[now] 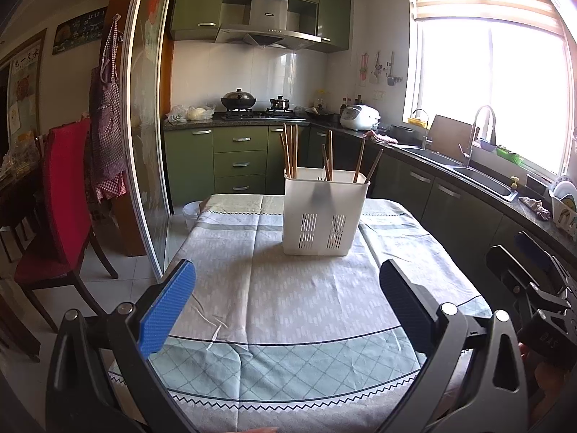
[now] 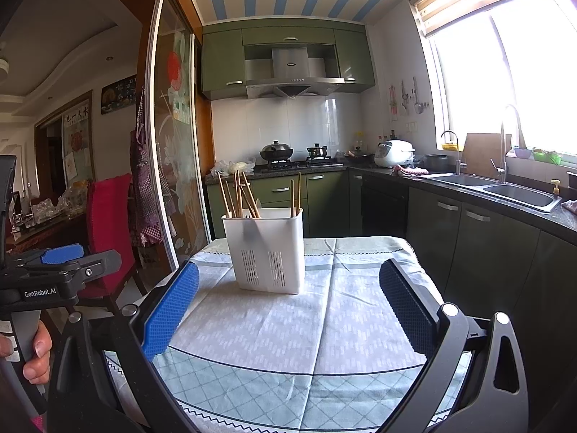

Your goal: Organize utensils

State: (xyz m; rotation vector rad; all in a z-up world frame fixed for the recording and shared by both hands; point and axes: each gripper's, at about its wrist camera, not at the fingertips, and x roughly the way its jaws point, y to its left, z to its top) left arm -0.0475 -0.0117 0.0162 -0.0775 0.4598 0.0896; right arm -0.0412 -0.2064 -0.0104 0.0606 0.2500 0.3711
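Standing upright toward the far end of the table, the white utensil holder rests on the patterned tablecloth, with slotted vents low on its near wall. Wooden chopsticks poke out of its top: a tight bunch at the left side, others leaning apart toward the right. In the right wrist view the same holder sits left of centre, its chopsticks fanned out.

The left gripper hovers over the near part of the table with its jaws spread wide and nothing between them. The right gripper is likewise wide open and empty, well short of the holder. A hand holding the left gripper's handle shows at the left edge of the right wrist view.

Beyond the table lie green kitchen cabinets, a sink on the right and a red chair on the left.
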